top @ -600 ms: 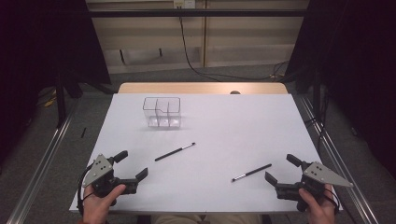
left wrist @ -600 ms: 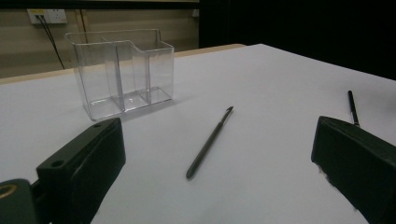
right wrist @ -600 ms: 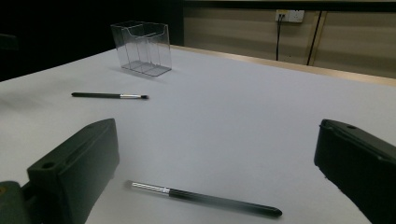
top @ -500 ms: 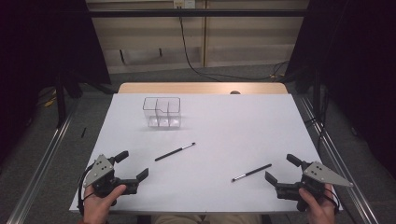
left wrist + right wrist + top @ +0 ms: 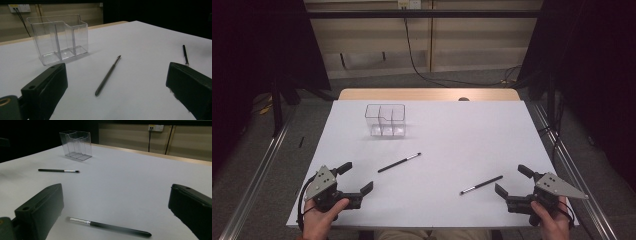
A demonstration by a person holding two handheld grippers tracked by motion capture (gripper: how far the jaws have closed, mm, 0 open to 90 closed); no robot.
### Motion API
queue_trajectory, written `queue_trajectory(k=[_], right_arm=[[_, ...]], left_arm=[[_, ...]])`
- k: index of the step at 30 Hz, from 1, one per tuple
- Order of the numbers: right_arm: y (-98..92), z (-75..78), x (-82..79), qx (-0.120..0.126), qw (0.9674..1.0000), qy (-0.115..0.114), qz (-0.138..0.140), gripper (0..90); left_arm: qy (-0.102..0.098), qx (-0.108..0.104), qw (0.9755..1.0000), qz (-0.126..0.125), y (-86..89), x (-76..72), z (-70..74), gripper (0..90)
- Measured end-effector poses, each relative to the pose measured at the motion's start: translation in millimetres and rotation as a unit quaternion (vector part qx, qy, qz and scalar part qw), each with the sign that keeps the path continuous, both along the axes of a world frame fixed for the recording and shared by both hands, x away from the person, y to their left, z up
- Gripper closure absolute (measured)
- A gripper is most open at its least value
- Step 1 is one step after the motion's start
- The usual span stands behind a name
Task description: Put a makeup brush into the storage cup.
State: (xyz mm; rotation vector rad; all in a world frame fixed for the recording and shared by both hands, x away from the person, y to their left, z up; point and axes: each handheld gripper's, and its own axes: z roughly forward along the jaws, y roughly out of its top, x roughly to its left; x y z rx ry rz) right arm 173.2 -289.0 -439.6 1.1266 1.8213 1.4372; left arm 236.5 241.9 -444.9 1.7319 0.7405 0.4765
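Two thin brushes flat on the white tabletop (image 5: 452, 125): left brush (image 5: 399, 162) mid-table, right brush (image 5: 481, 184) just ahead of right claw (image 5: 512, 181). Clear three-cell holder (image 5: 385, 120) farther back, empty. Left claw (image 5: 355, 177) and right claw both wide, holding nothing. Best approach: come low, straddle the handle mid-length, close squarely. Room dim, cables behind.
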Motion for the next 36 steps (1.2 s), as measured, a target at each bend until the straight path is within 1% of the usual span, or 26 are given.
queue_trajectory(k=[2, 3, 6, 7, 8, 9, 13, 15, 16, 17, 18, 20, 23, 25, 26, 27, 29, 30, 32, 34, 35, 36], right_arm=[[0.1, 0.2, -0.6, -0.003, 1.0, -0.001, 0.002, 0.0], [0.1, 0.2, -0.6, -0.003, 1.0, -0.001, 0.002, 0.0], [1.3, 1.0, -1.7, -0.007, 1.0, -0.003, 0.006, 0.0], [1.7, 1.0, -1.8, -0.01, 0.9999, -0.004, 0.007, 0.0], [1.5, 0.9, -1.9, -0.012, 0.9999, -0.004, 0.008, 0.0], [1.7, 1.0, -2.1, -0.011, 0.9999, -0.003, 0.008, 0.0], [2.4, 1.2, -1.9, -0.009, 0.9999, -0.002, 0.007, 0.0], [2.6, 1.2, -1.5, -0.007, 0.9999, -0.001, 0.007, 0.0], [2.9, 1.0, -1.3, -0.006, 1.0, -0.001, 0.007, 0.0], [2.6, 0.6, -0.9, -0.008, 0.9999, 0.001, 0.008, 0.0], [2.6, 0.6, -0.9, -0.008, 0.9999, 0.001, 0.008, 0.0], [2.9, 0.1, -0.5, -0.009, 0.9999, 0.006, 0.009, 0.0], [3.9, -0.4, -0.3, -0.011, 0.9998, 0.008, 0.012, 0.0], [4.0, -0.4, -0.4, -0.01, 0.9998, 0.008, 0.013, 0.0], [4.0, -0.4, -0.5, -0.01, 0.9998, 0.008, 0.013, 0.0], [3.9, -0.4, -0.5, -0.01, 0.9998, 0.008, 0.014, 0.0], [3.8, -0.4, -0.3, -0.009, 0.9998, 0.008, 0.013, 0.0], [3.8, -0.5, -0.1, -0.009, 0.9998, 0.008, 0.014, 0.0], [3.9, -0.5, 0.0, -0.01, 0.9998, 0.008, 0.014, 0.0], [3.9, -0.4, -0.1, -0.009, 0.9998, 0.008, 0.014, 0.0], [3.9, -0.4, -0.2, -0.009, 0.9998, 0.008, 0.014, 0.0], [3.8, -0.5, -0.2, -0.011, 0.9998, 0.01, 0.016, 0.0]], left_arm=[[-0.003, 0.003, 1.0, -0.006, -0.9, 0.7, 0.5, 3.5], [-0.002, -0.001, 0.9999, -0.012, -2.3, 1.2, 0.5, 3.5], [0.0, 0.01, 0.9997, -0.024, -5.6, 1.9, 0.8, 3.5], [0.001, 0.007, 0.9997, -0.022, -6.8, 1.7, 0.9, 3.5], [0.0, 0.009, 0.9997, -0.024, -7.5, 2.3, 1.2, 3.4], [0.005, 0.003, 0.9996, -0.026, -9.6, 2.8, 0.9, 3.5], [0.01, 0.012, 0.9993, -0.033, -12.7, 6.7, 0.4, 3.3], [0.011, 0.011, 0.9993, -0.034, -15.2, 9.0, 0.6, 3.3], [0.01, 0.014, 0.9992, -0.036, -15.7, 10.0, 0.9, 3.4], [0.013, 0.013, 0.9992, -0.035, -17.0, 10.9, 1.0, 3.4], [0.025, 0.013, 0.9988, -0.041, -18.0, 12.5, 2.0, 3.4], [0.031, 0.011, 0.9985, -0.044, -20.4, 15.0, 3.8, 3.8], [0.025, 0.011, 0.9984, -0.049, -24.5, 18.2, 6.6, 4.1], [0.017, 0.021, 0.9986, -0.046, -26.4, 20.3, 6.7, 3.9], [0.018, 0.021, 0.9985, -0.047, -28.1, 21.6, 6.0, 3.9], [0.022, 0.025, 0.9982, -0.05, -29.7, 23.6, 5.5, 3.9], [0.023, 0.032, 0.9979, -0.051, -32.1, 26.2, 4.9, 3.7], [0.026, 0.031, 0.9976, -0.055, -33.8, 28.3, 4.9, 3.6], [0.027, 0.036, 0.9972, -0.06, -36.4, 31.3, 5.6, 3.4], [0.029, 0.034, 0.9971, -0.062, -39.2, 34.0, 7.2, 3.1], [0.028, 0.03, 0.997, -0.065, -40.7, 35.7, 8.0, 3.1], [0.026, 0.032, 0.9971, -0.064, -42.2, 36.9, 9.1, 3.1]])
